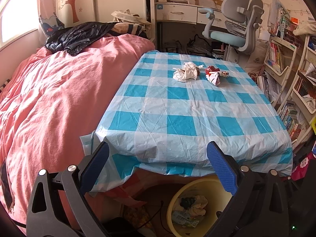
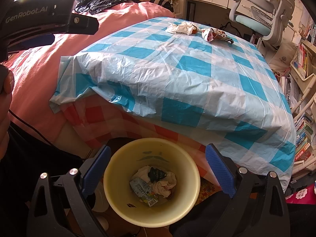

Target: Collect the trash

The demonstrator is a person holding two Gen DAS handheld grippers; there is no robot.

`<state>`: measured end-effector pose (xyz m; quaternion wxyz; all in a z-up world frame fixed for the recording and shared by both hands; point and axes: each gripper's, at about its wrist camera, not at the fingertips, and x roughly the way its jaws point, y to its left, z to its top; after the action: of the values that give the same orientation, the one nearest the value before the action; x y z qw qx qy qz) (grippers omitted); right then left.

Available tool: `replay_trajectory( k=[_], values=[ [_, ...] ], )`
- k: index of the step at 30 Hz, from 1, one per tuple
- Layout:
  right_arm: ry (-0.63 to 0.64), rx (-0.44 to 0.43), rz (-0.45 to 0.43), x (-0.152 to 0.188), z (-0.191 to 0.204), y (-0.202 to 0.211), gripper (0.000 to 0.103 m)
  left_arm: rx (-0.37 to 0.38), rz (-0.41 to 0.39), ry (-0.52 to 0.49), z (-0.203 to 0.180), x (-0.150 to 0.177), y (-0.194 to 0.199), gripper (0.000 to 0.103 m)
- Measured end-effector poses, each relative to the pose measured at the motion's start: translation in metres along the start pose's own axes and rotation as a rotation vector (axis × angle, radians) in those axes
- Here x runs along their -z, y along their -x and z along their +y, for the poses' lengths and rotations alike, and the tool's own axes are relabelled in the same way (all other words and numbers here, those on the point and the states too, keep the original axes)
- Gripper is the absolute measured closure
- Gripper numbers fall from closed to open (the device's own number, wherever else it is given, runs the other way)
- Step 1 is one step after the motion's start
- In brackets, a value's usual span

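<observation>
From the left wrist view, the left gripper (image 1: 158, 158) hangs wide and empty at the near table edge. At 12 o'clock, far down the checked tablecloth (image 1: 177, 106), lies a crumpled white paper (image 1: 186, 72), long axis left-right; just beside it at 1 o'clock a red-and-white wrapper (image 1: 215, 75), slanting toward the near right. The right gripper (image 2: 158, 159), wide and empty, hangs over the yellow bin (image 2: 118, 185), which holds trash.
</observation>
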<state>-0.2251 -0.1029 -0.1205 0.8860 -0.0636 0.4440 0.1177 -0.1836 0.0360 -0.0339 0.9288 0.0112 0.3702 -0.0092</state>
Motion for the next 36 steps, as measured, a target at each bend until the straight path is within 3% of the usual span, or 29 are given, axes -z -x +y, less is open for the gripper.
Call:
replay_trajectory(
  k=[36],
  values=[
    [0.018,-0.004,0.001,-0.001,0.0076,-0.0013,0.01,0.027,-0.001,-0.031,-0.0071,0.0021,0.0005,0.008]
  ],
)
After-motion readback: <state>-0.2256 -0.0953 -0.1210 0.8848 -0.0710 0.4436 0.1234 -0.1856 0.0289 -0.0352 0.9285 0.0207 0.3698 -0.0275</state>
